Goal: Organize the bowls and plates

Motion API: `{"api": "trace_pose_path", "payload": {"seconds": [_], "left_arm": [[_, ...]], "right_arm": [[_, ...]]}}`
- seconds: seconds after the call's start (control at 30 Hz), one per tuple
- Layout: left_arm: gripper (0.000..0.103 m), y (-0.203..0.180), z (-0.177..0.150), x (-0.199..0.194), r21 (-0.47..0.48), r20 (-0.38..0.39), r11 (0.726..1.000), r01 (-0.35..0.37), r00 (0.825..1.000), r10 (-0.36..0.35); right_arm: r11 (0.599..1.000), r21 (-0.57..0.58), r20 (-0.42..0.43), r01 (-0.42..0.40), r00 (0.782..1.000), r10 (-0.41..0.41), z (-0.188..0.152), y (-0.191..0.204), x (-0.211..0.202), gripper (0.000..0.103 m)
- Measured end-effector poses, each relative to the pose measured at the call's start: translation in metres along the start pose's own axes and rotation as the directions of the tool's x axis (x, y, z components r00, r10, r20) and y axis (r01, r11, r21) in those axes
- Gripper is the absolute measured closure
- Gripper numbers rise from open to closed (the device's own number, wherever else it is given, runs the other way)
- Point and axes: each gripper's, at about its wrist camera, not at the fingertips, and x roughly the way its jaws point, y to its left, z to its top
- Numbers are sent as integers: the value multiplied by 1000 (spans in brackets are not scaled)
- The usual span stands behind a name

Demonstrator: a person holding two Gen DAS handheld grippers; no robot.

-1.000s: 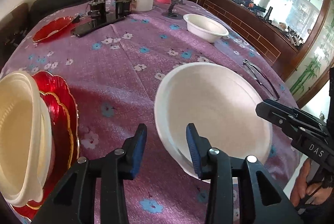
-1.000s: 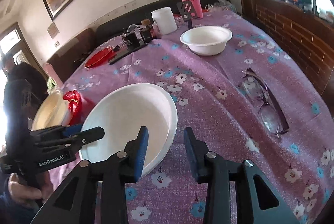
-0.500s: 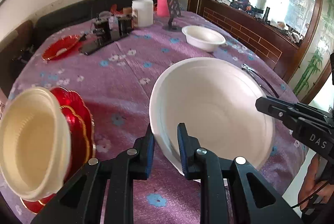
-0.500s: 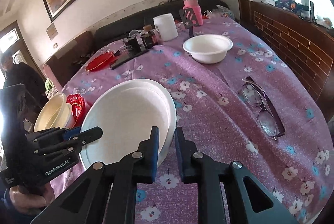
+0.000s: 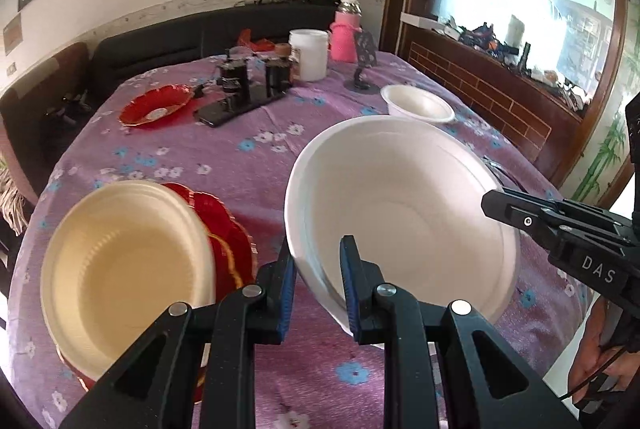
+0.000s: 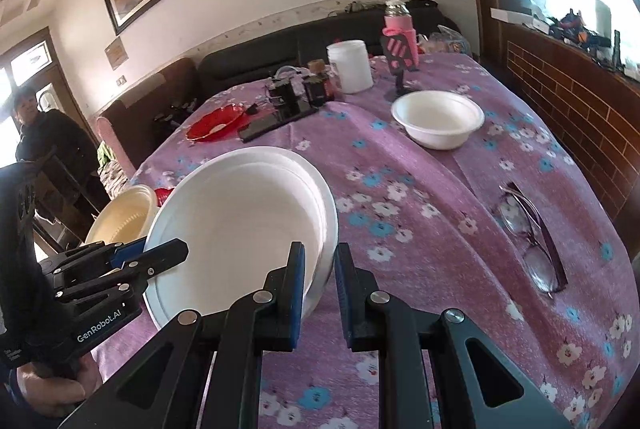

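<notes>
Grippers were clamped on opposite rims of the big white bowl point(image 5: 400, 213), lifted over the purple tablecloth point(image 5: 248, 157): left gripper point(image 5: 316, 293), right gripper point(image 6: 318, 293). Glasses point(image 6: 528, 229) were shown only by the right view; red plates point(image 5: 224, 237) under the cream bowl point(image 5: 120, 269) were seen plainly only in the left.

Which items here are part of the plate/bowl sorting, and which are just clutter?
Job: big white bowl, held by both claws; cream bowl on red plates; small white bowl; far red plate.
Clutter: glasses, phone, white jar, pink bottle.
</notes>
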Motion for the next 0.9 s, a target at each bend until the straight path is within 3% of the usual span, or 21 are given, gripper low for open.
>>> {"api": "trace_pose_path", "payload": {"seconds": [0.47,0.9], "left_arm": [[82,63,9,-61,-100,116,993,-59,991,71],[82,126,-8,-95,-209,129,968,-139,977,168]], "right_arm": [[991,-107,27,-84,996,88,30,72,7,86],[963,-213,-17,-167,986,168,36,149,34,86]]}}
